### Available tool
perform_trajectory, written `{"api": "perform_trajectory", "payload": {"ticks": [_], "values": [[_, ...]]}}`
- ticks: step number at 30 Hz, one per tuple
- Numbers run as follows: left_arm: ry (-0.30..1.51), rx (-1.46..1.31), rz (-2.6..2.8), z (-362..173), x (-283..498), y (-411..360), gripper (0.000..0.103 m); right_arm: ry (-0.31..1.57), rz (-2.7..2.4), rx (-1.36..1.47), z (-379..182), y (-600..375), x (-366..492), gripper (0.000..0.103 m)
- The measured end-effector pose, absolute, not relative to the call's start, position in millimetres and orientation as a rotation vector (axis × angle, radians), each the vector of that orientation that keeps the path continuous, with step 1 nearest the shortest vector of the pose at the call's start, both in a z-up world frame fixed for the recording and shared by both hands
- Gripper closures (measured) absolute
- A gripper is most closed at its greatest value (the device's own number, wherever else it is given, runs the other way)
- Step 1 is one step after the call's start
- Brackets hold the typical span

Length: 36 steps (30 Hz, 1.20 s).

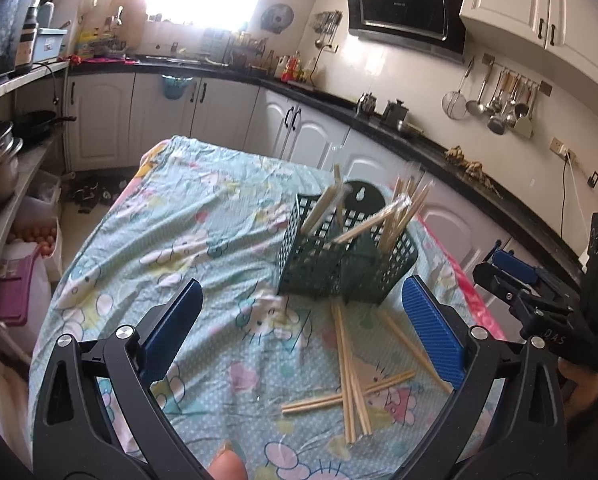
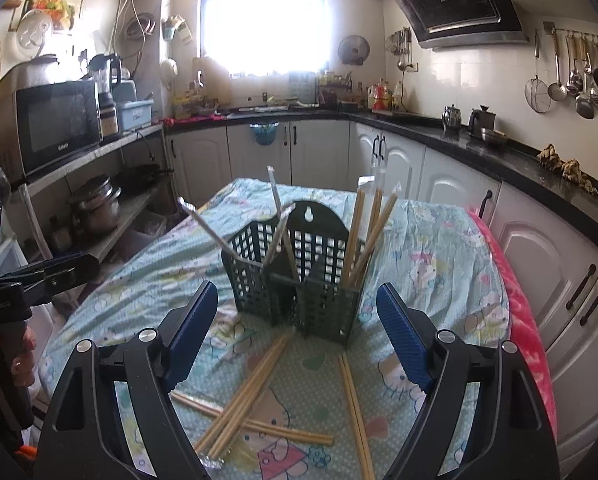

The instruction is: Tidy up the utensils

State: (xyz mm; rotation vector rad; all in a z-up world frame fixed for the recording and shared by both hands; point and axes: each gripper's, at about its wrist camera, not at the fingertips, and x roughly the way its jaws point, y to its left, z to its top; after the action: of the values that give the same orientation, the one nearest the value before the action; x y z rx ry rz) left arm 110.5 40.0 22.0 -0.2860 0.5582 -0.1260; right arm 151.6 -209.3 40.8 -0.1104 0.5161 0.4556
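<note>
A dark green slotted utensil basket stands on the table with chopsticks leaning in its compartments; it also shows in the right wrist view. Several loose wooden chopsticks lie crossed on the cloth in front of it, also seen in the right wrist view. My left gripper is open and empty above the cloth, just before the basket. My right gripper is open and empty over the loose chopsticks; it shows at the right edge of the left wrist view.
The table wears a pale blue cartoon-print cloth with a pink edge on the right. White cabinets under a black counter run behind and to the right. Shelves with pots and a microwave stand left.
</note>
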Motion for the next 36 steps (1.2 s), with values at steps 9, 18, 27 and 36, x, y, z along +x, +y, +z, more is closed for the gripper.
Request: {"api": "perform_trajectory", "payload": {"ticks": [9,18,27,36], "values": [[0.605,-0.262,-0.133,4,115,29,0.011,0.558,0.448,-0.115,26,-215,150,0.024],[0.655,-0.247,-0.157,-14,123,14,0.011,0.619,0.432,-0.143,6,-223,160,0.024],[0.702,-0.234,-0.187,-30,140,-3,0.011,0.684,0.417,-0.164,-18,-229,175,0.024],[0.783,-0.199,-0.228,-54,169,-33,0.031,0.729,0.382,-0.187,-39,-238,190,0.024]]}}
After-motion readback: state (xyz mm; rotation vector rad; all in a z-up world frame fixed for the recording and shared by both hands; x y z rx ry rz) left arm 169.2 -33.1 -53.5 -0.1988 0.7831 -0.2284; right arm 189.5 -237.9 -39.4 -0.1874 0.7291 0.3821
